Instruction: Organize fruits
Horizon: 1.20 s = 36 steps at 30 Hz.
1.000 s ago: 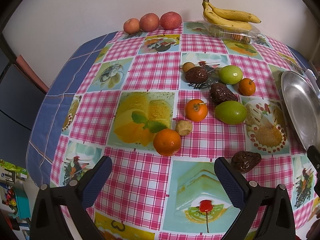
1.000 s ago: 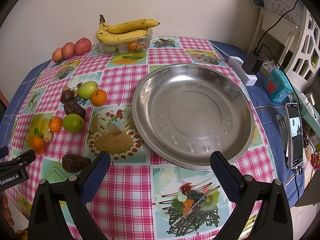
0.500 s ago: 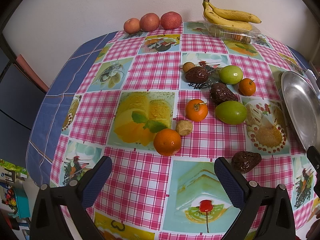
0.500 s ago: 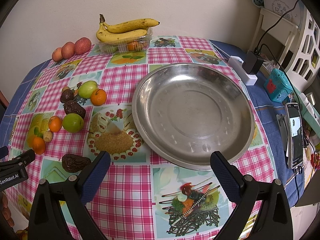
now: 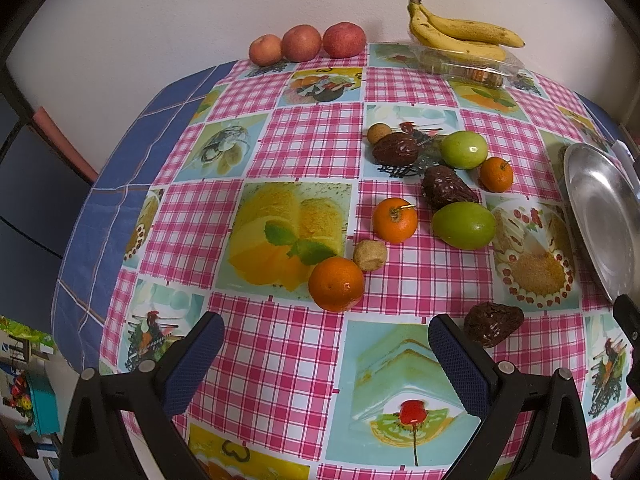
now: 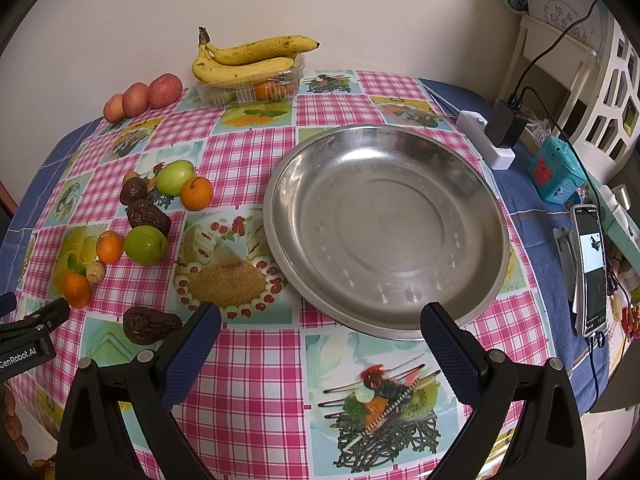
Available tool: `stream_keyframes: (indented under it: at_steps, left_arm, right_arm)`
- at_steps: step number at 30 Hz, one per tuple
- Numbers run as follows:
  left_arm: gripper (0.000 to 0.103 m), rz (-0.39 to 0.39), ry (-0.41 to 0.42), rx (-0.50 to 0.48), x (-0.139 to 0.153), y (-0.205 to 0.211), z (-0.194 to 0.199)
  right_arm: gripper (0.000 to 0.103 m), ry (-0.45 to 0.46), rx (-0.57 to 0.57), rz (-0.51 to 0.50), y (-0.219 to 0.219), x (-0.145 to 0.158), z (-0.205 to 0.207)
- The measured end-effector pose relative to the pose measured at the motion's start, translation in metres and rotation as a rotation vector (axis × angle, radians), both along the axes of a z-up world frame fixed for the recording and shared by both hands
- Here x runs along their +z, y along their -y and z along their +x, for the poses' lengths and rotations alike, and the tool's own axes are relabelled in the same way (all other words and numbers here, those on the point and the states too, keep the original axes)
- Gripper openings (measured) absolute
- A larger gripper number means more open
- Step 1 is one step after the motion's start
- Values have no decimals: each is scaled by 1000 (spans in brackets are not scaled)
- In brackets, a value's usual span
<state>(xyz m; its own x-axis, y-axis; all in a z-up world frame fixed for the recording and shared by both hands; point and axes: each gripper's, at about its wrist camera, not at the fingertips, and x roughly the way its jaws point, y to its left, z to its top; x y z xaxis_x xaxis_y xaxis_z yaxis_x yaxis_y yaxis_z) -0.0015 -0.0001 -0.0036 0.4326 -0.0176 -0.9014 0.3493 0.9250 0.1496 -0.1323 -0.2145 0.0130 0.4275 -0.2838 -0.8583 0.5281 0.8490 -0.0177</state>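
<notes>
Loose fruits lie on the checked tablecloth: an orange (image 5: 336, 283), a small tan fruit (image 5: 370, 255), a tangerine (image 5: 395, 220), two green fruits (image 5: 464, 225) (image 5: 464, 149), several dark wrinkled fruits (image 5: 493, 323) (image 5: 446, 187). An empty steel plate (image 6: 386, 228) sits right of them. My left gripper (image 5: 322, 350) is open, just short of the orange. My right gripper (image 6: 320, 344) is open, above the table before the plate's near rim; a dark fruit (image 6: 150, 325) lies by its left finger.
Three apples (image 5: 304, 43) and bananas on a clear plastic box (image 6: 250, 62) stand at the back by the wall. A charger and white block (image 6: 500, 128), a teal toy (image 6: 558, 174) and a phone (image 6: 590, 270) lie at the table's right edge.
</notes>
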Motion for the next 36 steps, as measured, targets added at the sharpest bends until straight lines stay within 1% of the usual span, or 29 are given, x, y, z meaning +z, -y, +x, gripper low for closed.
stream_keyframes:
  at_steps: [5,8,10,13,14,16,17,19,20,21,23,25,28,30,32,34,36]
  left_arm:
    - [103,-75,-17,33,5,-12,10]
    - [103,-132,-22,58,10,-23,21]
    - [103,-160,-7,81,13,-32,29]
    - [103,-211,38,80,19,-47,37]
    - [103,-217,53,74,20,-51,40]
    - [103,-192,68,65,19,-58,45]
    - [103,-181,62,65,17,-62,48]
    - [103,-197,20,70,13,-69,54]
    - [103,-212,-9,76,10,-72,56]
    - [103,-242,-36,82,7,-76,59]
    - [103,-292,-59,97,2,-79,61]
    - [103,-319,-91,92,-3,-76,61]
    - [101,-319,-124,83,-8,-67,62]
    - [96,-310,-134,75,-11,-60,61]
    - [92,-299,-149,72,-14,-54,62]
    - [90,-302,-171,72,-19,-50,63]
    - [81,-309,-195,72,-25,-47,64]
  right_arm:
    - [100,18,21,30,-4,1,1]
    - [100,54,47,113,-11,4,6]
    - [100,65,66,144,-18,6,13]
    - [100,59,96,161,-32,8,27]
    - [100,54,114,164,-38,8,32]
    - [100,44,135,171,-45,8,41]
    - [100,41,144,176,-48,8,45]
    - [100,31,152,187,-55,6,54]
    - [100,24,153,192,-57,4,58]
    - [100,17,157,197,-59,2,62]
    - [100,1,171,213,-66,-3,71]
    - [100,-12,186,223,-72,-7,76]
    - [99,-31,211,220,-80,-13,82]
    - [99,-43,219,222,-82,-18,84]
    - [94,-55,216,230,-82,-23,85]
    - [89,-73,211,240,-81,-29,85]
    - [87,-85,213,254,-81,-35,85]
